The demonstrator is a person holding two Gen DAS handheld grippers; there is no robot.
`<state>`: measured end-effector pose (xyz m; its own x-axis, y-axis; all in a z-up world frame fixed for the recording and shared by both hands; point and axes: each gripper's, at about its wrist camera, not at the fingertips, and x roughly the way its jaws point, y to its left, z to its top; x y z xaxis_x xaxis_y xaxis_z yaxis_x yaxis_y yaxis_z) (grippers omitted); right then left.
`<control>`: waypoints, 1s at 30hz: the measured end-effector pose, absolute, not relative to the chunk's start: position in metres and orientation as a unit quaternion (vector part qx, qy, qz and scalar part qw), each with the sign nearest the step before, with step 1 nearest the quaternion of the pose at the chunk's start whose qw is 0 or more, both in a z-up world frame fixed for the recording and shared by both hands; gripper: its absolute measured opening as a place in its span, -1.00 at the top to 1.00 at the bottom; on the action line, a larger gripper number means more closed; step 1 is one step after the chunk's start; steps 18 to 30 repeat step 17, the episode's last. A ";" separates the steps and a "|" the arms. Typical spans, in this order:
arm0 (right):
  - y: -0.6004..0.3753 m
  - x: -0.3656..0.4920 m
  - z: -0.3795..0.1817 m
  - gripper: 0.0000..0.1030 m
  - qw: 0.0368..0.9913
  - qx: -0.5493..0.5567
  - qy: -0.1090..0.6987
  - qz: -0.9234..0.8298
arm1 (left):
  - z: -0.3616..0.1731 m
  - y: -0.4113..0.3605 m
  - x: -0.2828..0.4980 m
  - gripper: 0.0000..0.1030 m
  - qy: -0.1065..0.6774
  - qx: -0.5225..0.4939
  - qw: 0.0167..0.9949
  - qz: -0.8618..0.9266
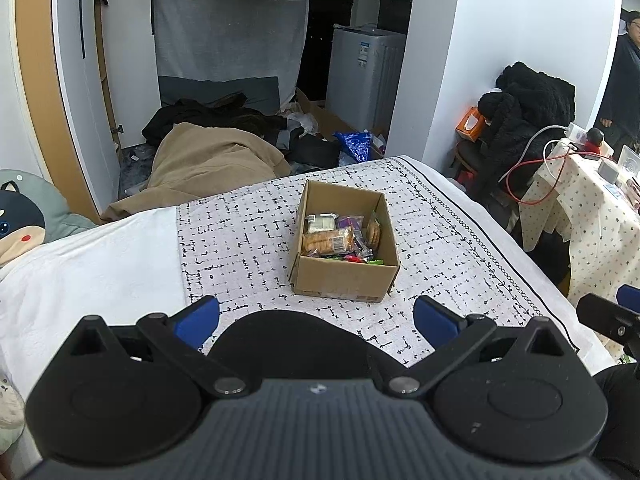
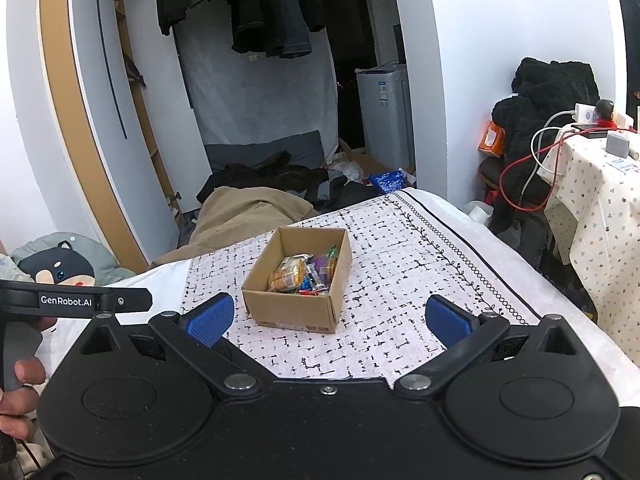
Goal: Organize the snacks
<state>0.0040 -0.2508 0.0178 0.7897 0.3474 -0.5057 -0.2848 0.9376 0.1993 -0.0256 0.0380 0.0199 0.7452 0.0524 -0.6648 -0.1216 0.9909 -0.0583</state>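
Observation:
An open cardboard box (image 1: 344,280) (image 2: 294,308) stands on the patterned bedspread (image 1: 240,248) (image 2: 392,264). Inside lie several wrapped snacks: a cracker pack (image 1: 328,241) (image 2: 285,276), a purple packet (image 1: 349,224) (image 2: 320,263) and small bright wrappers. My left gripper (image 1: 316,322) hovers open just short of the box's near wall, blue pads wide apart, nothing between them. My right gripper (image 2: 329,320) is also open and empty, with the box just ahead and slightly left. The left gripper's body (image 2: 72,300) and the hand (image 2: 20,384) holding it show at the right wrist view's left edge.
A plush toy (image 1: 20,220) lies at the bed's left. Beyond the bed's far edge are a tan blanket (image 1: 208,168) and clothes on the floor. A side table with cables (image 1: 580,196) stands right, beside a chair piled with black clothing (image 1: 528,108). A person (image 1: 624,76) stands far right.

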 end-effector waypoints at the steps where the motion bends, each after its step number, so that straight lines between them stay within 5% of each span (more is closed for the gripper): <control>1: -0.251 0.004 0.018 -1.00 0.944 0.056 0.278 0.168 | 0.020 0.038 -0.026 -1.00 0.353 -0.049 0.933 0.047; 30: -0.251 0.005 0.016 -1.00 0.943 0.055 0.281 0.168 | 0.020 0.034 -0.029 -0.99 0.353 -0.041 0.934 0.044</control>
